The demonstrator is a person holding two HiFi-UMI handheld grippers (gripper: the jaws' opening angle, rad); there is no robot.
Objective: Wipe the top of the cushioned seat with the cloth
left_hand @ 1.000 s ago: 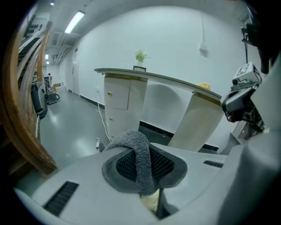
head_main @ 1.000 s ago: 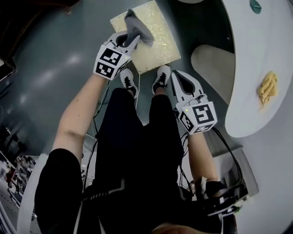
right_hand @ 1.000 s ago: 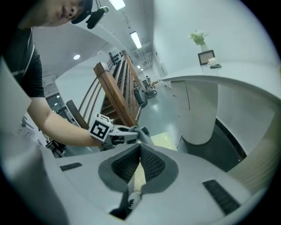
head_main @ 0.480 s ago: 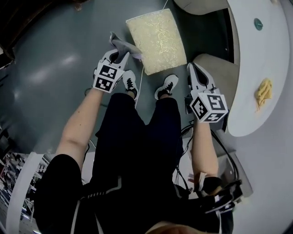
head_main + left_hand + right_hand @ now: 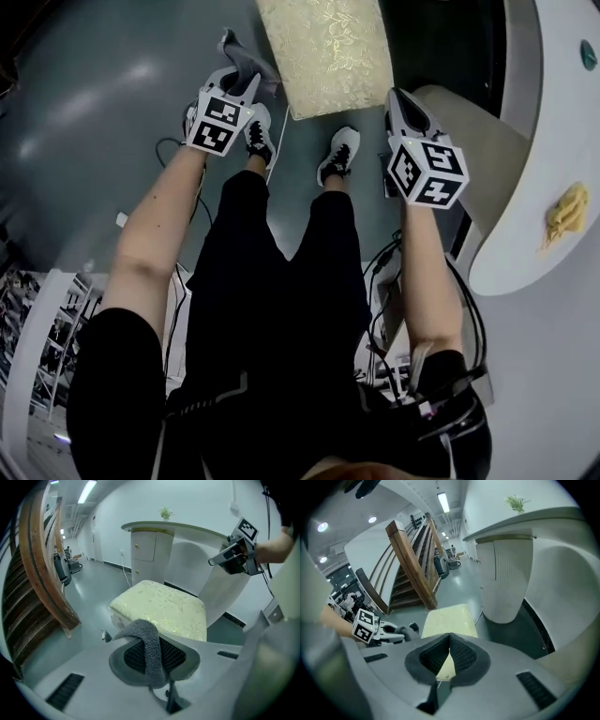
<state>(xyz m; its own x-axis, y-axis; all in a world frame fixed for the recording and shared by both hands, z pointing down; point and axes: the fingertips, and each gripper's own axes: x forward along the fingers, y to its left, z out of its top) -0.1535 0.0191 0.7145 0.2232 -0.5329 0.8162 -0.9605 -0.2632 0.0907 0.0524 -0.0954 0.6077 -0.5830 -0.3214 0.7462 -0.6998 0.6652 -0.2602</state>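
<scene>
The cushioned seat (image 5: 323,52) is a square pale-yellow patterned pad standing on the grey floor; it also shows in the left gripper view (image 5: 161,609) and the right gripper view (image 5: 449,616). My left gripper (image 5: 236,77) hangs over the floor just left of the seat's near corner, shut on a grey cloth (image 5: 234,45). That cloth (image 5: 150,644) drapes between its pads, short of the seat's near edge. My right gripper (image 5: 400,96) hovers to the right of the seat, shut with nothing in it (image 5: 449,639).
A white curved counter (image 5: 553,141) runs along the right, with a yellow rag (image 5: 567,211) on top and a beige rounded base (image 5: 469,131) below. A wooden staircase (image 5: 42,573) rises at the left. The person's shoes (image 5: 339,155) stand just before the seat.
The left gripper has carried the cloth off the seat's top to the seat's left side. The right gripper has come up beside the seat's right edge.
</scene>
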